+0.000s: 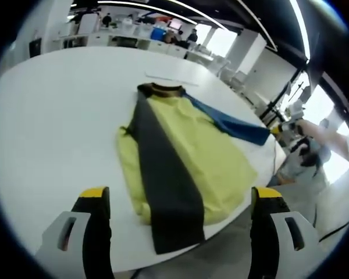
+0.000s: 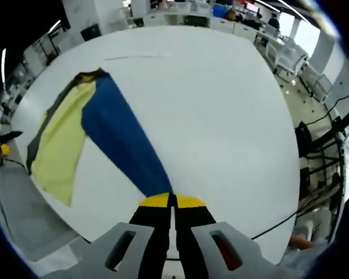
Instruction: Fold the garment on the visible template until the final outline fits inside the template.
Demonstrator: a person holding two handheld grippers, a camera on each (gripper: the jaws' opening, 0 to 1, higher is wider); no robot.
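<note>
Right gripper view: right tool (image 2: 172, 201) pinches blue sleeve (image 2: 119, 139) end, drawn away from shirt (image 1: 180, 154) body, likely ready to fold inward. Left tool (image 1: 180, 200) spread, hovering near hem (holds nothing). Shirt flat on white counter (image 1: 58, 116).

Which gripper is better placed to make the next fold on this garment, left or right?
Right, probably. The right gripper is already shut on the blue sleeve, stretched out from the garment, so it can carry that sleeve across. The left gripper hangs open short of the near hem, holding nothing.
</note>
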